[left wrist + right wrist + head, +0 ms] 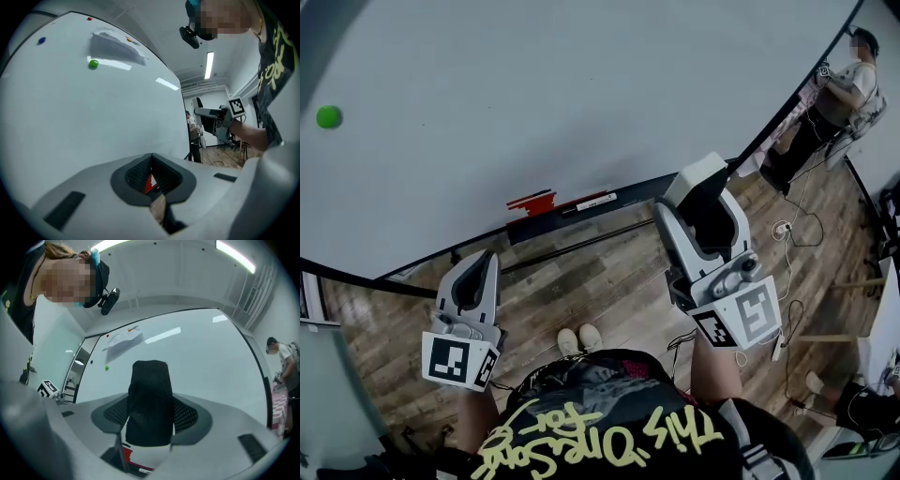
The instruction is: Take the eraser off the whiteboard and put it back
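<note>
My right gripper (701, 217) is shut on the eraser (705, 183), a white block with a black felt face. It is held near the lower edge of the whiteboard (534, 94), to the right of the red items on the ledge (542, 201). In the right gripper view the black felt (149, 401) stands up between the jaws of the right gripper (150, 427), in front of the board (201, 357). My left gripper (478, 278) hangs lower left over the wood floor, shut and empty. In its own view the left gripper (152, 176) shows closed jaws.
A green magnet (328, 116) sticks to the board at far left, and a paper sheet (117, 44) is pinned higher up. Another person (842, 89) stands at the board's right end. Cables (789, 230) lie on the wood floor. My shoes (578, 339) are below.
</note>
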Demonstrator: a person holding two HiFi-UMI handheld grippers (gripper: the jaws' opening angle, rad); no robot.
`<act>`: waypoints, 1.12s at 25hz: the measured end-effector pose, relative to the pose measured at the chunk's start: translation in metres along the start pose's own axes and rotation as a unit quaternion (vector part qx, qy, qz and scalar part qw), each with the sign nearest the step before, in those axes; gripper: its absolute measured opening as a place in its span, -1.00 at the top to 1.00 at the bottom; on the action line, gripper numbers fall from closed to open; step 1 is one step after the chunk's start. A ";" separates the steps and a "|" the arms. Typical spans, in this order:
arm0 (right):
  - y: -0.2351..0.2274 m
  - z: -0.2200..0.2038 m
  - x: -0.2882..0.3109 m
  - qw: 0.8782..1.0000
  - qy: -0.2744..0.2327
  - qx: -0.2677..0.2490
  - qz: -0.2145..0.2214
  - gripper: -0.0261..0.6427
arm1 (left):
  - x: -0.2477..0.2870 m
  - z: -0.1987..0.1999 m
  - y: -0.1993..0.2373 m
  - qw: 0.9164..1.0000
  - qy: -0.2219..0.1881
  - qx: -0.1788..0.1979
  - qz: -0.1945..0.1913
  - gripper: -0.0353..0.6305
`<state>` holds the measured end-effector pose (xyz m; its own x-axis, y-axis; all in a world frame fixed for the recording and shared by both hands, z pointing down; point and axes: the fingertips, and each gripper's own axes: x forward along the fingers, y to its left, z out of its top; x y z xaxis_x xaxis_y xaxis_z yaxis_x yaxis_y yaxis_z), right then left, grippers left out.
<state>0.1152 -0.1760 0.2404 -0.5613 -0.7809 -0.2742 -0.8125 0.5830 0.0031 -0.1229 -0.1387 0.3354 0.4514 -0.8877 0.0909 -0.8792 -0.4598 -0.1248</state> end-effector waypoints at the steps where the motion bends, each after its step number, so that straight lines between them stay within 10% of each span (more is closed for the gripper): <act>1: 0.000 -0.002 0.000 1.000 0.002 -0.001 0.001 0.15 | 0.001 0.001 0.000 1.000 0.000 0.000 0.000 0.87; 28: 0.002 -0.001 0.003 1.000 0.002 -0.012 0.010 0.15 | 0.005 0.001 -0.003 1.000 -0.001 -0.004 0.003 0.87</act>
<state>0.1120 -0.1774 0.2406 -0.5778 -0.7704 -0.2696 -0.8049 0.5925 0.0318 -0.1178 -0.1420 0.3349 0.4455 -0.8909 0.0885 -0.8836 -0.4535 -0.1168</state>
